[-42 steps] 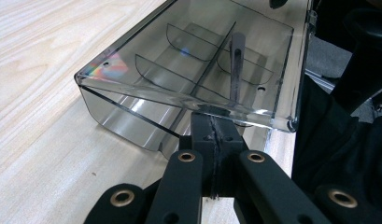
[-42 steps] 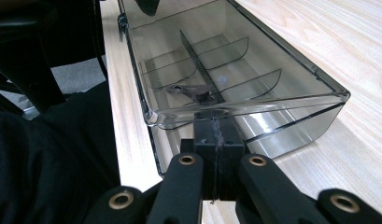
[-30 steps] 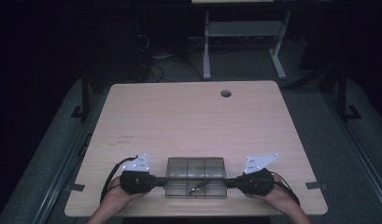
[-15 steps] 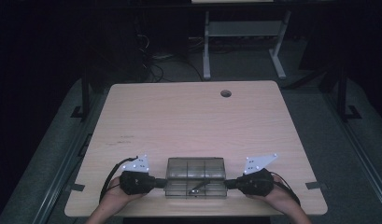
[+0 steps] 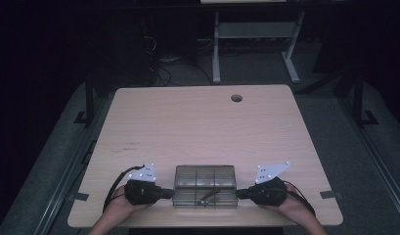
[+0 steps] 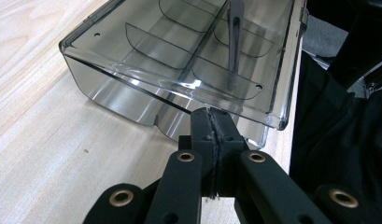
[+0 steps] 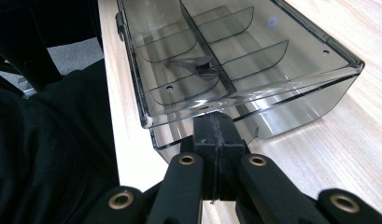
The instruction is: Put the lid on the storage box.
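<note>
The high view is dim, with only the pale wooden table (image 5: 202, 132) lit against near-black surroundings, while both gripper views are brighter and sharp, showing small white glints of overhead light on the smoky clear plastic compartment box (image 6: 179, 60) and soft reflections beneath its walls.

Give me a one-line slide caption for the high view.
Both shut grippers, left gripper and right gripper, flank a clear compartment box.

Box (image 5: 205, 185) between left (image 5: 164, 194) and right tongs (image 5: 240, 194)
</note>
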